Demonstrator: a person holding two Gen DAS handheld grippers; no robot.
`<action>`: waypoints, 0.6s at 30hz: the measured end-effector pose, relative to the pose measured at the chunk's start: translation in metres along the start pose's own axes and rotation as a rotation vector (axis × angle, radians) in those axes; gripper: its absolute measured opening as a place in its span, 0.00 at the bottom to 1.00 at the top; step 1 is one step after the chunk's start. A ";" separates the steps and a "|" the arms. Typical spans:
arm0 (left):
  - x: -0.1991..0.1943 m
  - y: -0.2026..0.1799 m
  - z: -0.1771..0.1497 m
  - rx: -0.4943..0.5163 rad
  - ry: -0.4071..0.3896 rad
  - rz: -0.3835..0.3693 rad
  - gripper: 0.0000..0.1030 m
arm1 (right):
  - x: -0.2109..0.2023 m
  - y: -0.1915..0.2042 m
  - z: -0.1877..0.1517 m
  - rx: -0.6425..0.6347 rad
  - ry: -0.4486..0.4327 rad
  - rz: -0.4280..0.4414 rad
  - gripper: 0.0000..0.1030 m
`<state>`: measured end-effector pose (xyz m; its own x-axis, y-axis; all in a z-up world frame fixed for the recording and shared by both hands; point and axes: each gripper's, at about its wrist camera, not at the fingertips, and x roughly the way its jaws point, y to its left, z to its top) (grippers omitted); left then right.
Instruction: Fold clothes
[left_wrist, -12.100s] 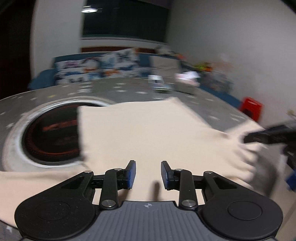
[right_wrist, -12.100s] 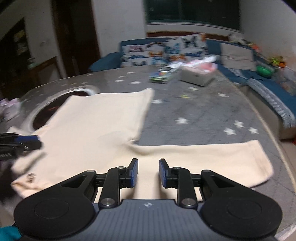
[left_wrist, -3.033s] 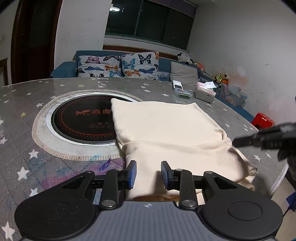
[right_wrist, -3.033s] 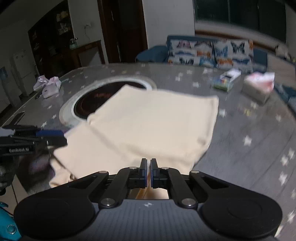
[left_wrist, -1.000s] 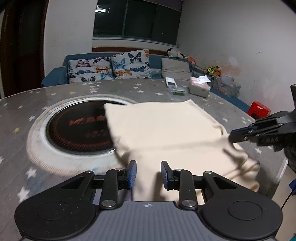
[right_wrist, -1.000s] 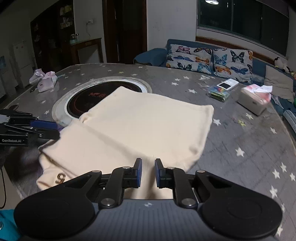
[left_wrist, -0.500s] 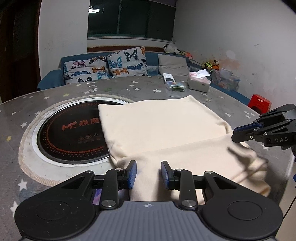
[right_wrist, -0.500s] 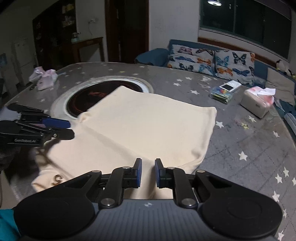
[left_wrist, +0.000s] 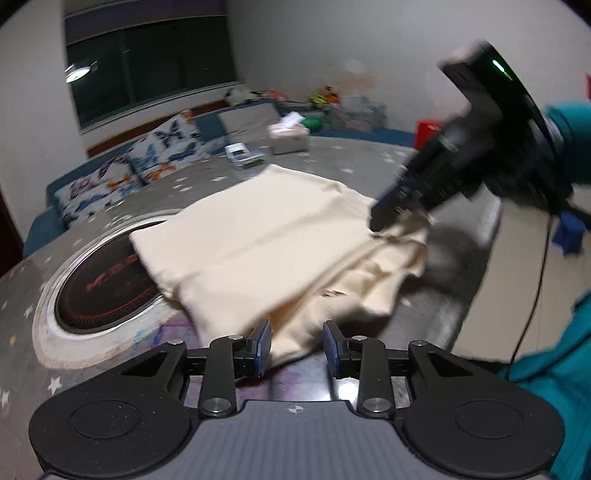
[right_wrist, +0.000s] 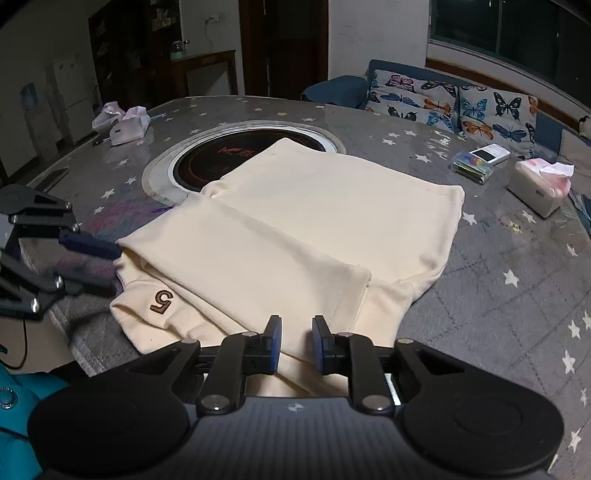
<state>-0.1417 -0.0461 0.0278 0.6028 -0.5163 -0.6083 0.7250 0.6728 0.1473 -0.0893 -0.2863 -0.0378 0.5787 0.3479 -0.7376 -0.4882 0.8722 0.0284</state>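
On starry table (right_wrist: 517, 258), folded garment's (right_wrist: 295, 229) near edge lies between both grippers' parted jaws.

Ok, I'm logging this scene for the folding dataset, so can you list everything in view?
cream garment: one, cream, partly folded on the table, brown "5" mark near its left end
table: one, round, grey with white stars
induction cooktop: one, black with a white ring, set into the table, partly under the garment
tissue box: one, white with pink tissue, far right of the table
card box: one, white top with coloured sides, beside the tissue box
pink bag: one, pale pink, far left of the table
sofa: one, blue, behind the table
butterfly cushions: two, white
teal sleeve: one, right edge of left wrist view
left gripper: black, open at the garment's edge
right gripper: black, jaws just opening, cloth between
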 end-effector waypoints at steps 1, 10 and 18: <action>0.002 -0.004 -0.001 0.019 -0.001 -0.005 0.34 | -0.001 0.000 0.000 -0.002 0.001 0.000 0.22; 0.023 -0.019 -0.002 0.090 -0.029 0.011 0.31 | -0.015 0.005 -0.003 -0.060 0.010 -0.005 0.36; 0.027 0.001 0.014 -0.016 -0.055 0.036 0.09 | -0.035 0.012 -0.011 -0.164 0.027 0.011 0.46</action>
<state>-0.1199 -0.0670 0.0222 0.6462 -0.5198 -0.5587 0.6973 0.6998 0.1554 -0.1229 -0.2920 -0.0191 0.5560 0.3464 -0.7556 -0.5959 0.7998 -0.0719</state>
